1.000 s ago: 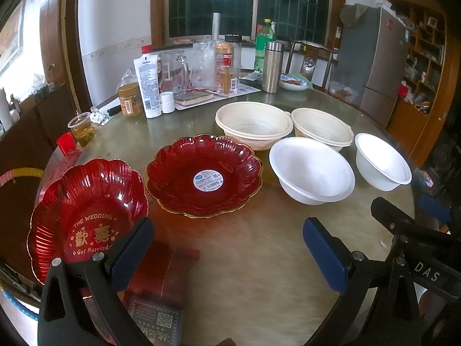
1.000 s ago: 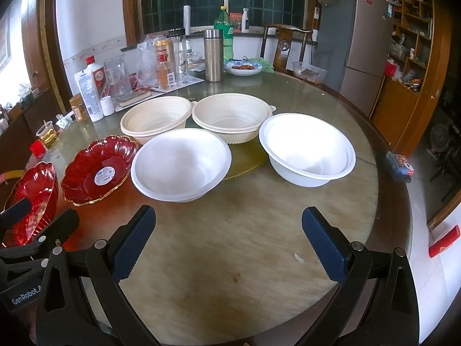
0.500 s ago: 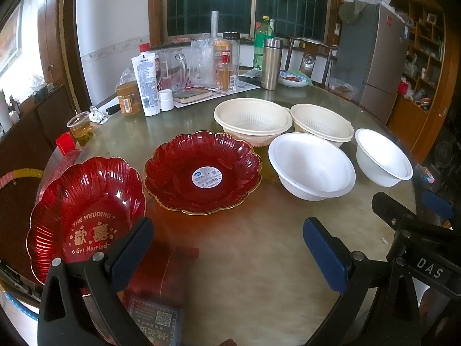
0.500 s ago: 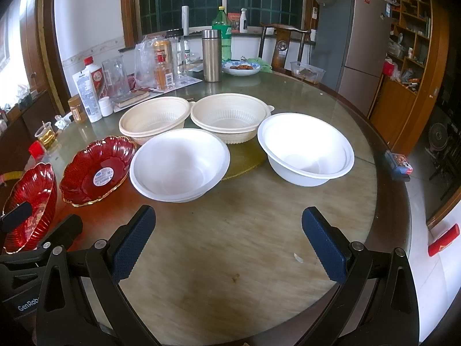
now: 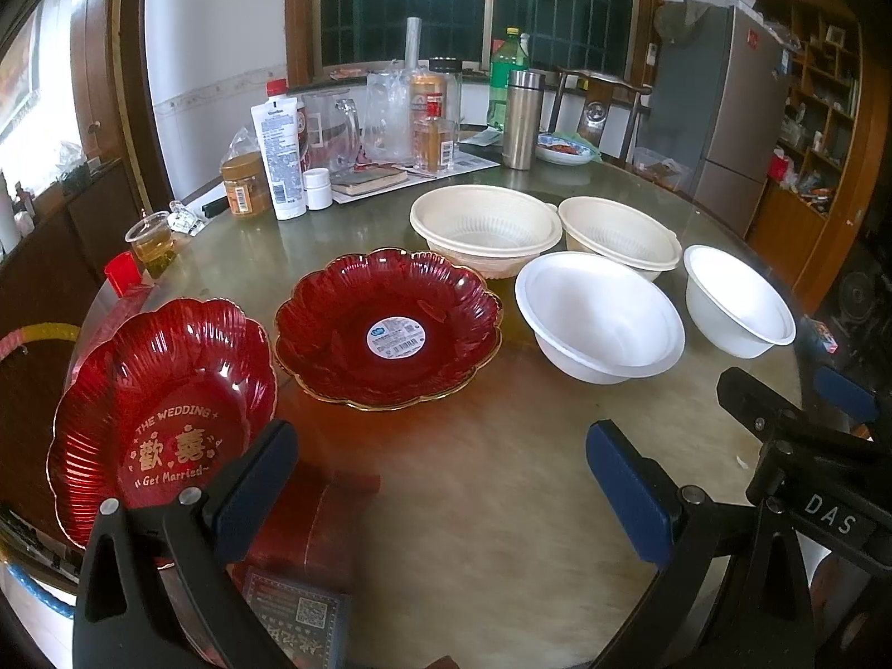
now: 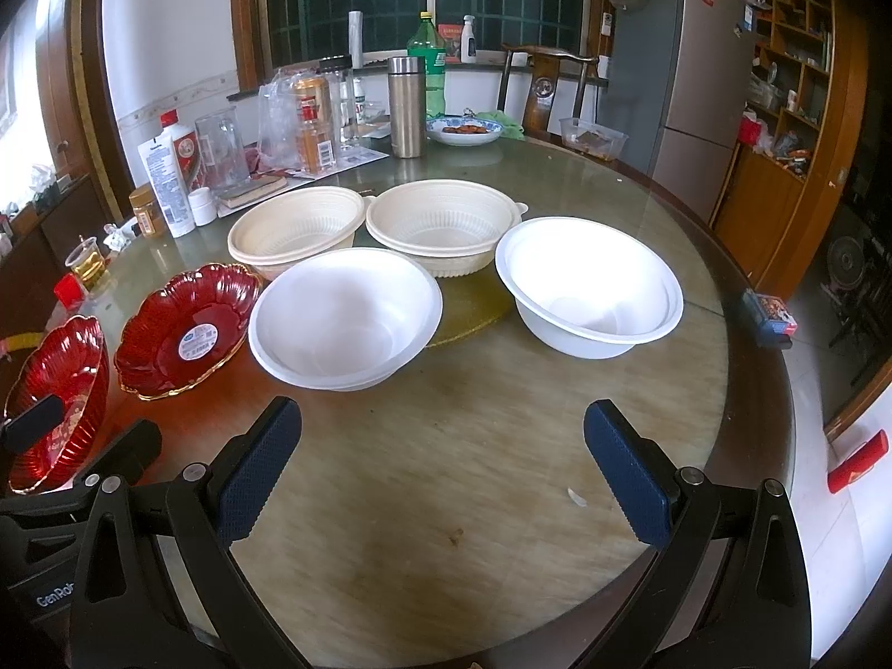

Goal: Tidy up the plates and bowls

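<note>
Two red scalloped plates lie on the round table: one with wedding lettering (image 5: 161,418) at the near left and one with a sticker (image 5: 387,329) beside it; both also show in the right wrist view (image 6: 61,412) (image 6: 187,329). Two white bowls (image 6: 343,315) (image 6: 588,284) stand in front of two cream bowls (image 6: 298,228) (image 6: 446,223). My left gripper (image 5: 440,479) is open and empty above the table's near edge, short of the plates. My right gripper (image 6: 443,463) is open and empty, short of the white bowls.
Bottles, jars, a steel flask (image 6: 406,106) and a dish of food (image 6: 464,131) crowd the table's far side. A red box (image 5: 312,524) lies under my left gripper. A small box (image 6: 772,315) sits at the right edge. A fridge (image 6: 674,72) stands behind.
Both views have shifted very slightly; the plates and bowls have not moved. Both grippers stay open.
</note>
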Tool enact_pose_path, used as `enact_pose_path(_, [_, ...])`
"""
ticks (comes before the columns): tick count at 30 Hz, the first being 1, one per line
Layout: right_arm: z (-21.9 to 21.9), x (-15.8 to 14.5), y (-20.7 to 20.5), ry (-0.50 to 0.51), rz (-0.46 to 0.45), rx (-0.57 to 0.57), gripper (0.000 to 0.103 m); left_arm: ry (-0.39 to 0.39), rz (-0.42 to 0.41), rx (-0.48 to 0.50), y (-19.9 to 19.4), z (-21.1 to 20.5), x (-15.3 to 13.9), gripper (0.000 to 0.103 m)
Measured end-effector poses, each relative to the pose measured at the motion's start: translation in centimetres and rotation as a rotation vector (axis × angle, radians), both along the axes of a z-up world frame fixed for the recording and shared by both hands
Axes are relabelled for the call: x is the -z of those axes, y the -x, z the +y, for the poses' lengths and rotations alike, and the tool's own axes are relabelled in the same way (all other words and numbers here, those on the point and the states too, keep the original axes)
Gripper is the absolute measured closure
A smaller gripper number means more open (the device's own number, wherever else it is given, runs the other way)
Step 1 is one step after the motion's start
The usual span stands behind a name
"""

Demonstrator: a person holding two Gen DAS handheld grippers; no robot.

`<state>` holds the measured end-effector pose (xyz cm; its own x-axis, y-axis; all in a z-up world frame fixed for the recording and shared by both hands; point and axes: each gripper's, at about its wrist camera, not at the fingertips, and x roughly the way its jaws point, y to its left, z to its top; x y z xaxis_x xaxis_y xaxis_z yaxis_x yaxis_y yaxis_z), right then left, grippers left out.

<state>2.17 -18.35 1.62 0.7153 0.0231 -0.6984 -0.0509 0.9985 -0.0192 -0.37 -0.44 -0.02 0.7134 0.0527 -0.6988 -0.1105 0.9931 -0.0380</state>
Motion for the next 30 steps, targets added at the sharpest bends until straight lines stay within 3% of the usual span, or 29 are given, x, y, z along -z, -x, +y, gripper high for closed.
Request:
enact_pose_path(26, [0.1, -0.1, 0.1, -0.004, -0.004, -0.004, 0.0, 0.002, -0.012, 0.015, 0.4, -0.5, -0.5, 0.0])
enact_pose_path(28, [0.0, -0.3, 0.3, -0.026, -0.011, -0.017, 0.0, 0.016, -0.021, 0.023, 0.9, -0.2, -1.1, 0.0])
enact_pose_path(30, [0.0, -0.8, 1.0, -0.114, -0.022, -0.082, 0.0, 0.062, -0.066, 0.035, 2.4, 1.0, -2.4, 0.0])
